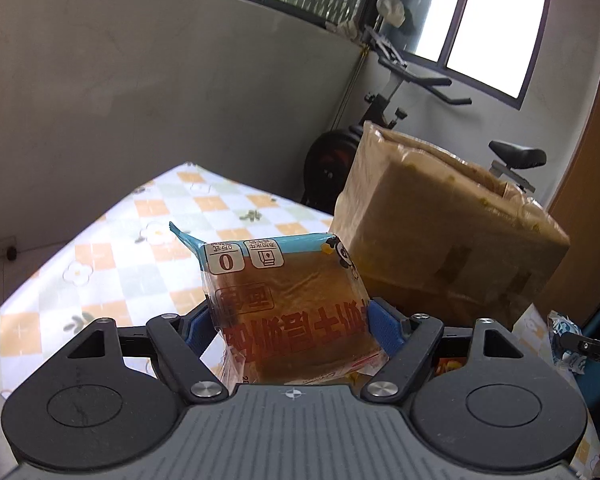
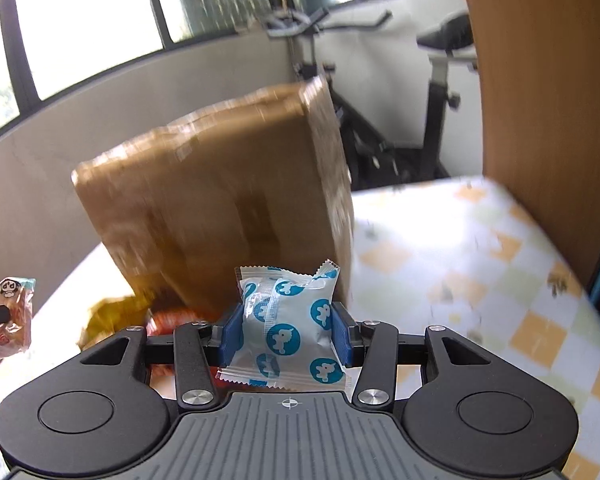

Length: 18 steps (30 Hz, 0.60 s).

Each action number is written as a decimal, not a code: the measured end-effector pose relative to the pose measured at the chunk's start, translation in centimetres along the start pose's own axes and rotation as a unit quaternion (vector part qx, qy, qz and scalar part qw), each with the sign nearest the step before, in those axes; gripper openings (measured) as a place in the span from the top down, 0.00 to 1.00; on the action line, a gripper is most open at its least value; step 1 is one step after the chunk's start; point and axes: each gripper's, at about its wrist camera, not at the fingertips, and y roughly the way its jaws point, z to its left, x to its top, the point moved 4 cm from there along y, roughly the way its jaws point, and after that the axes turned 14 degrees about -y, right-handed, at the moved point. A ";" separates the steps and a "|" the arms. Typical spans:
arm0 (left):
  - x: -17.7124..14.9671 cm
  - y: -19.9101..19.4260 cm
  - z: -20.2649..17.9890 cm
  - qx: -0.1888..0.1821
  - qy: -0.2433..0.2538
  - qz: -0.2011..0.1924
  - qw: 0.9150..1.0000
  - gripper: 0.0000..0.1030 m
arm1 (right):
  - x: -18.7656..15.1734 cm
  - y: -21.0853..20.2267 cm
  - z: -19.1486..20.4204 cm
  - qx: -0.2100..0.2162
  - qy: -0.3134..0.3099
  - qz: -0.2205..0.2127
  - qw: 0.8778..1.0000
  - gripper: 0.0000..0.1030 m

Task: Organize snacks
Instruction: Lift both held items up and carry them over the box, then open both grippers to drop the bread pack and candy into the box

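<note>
We hold a clear-wrapped brown bread slice with a blue top edge and red lettering [image 1: 290, 312] in our left gripper [image 1: 290, 326], its blue pads pressed on both sides of the packet. Our right gripper [image 2: 286, 334] is clamped on a small white pouch printed with blue circles [image 2: 290, 326]. Both packets are lifted above the table covered in an orange-and-white checked cloth [image 1: 112, 248], just in front of the taped brown cardboard box [image 1: 440, 236].
</note>
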 end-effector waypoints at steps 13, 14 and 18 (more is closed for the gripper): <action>9.9 1.3 -11.5 -0.116 0.072 -0.099 0.986 0.21 | 13.4 1.6 0.4 0.042 -0.087 -0.117 0.988 0.59; 10.3 2.3 -12.8 -0.122 0.077 -0.099 0.985 0.21 | 14.2 2.6 0.4 0.041 -0.100 -0.117 0.987 0.59; 11.0 6.9 -17.2 -0.146 0.073 -0.065 0.984 0.21 | 16.7 7.4 0.3 0.031 -0.132 -0.094 0.986 0.59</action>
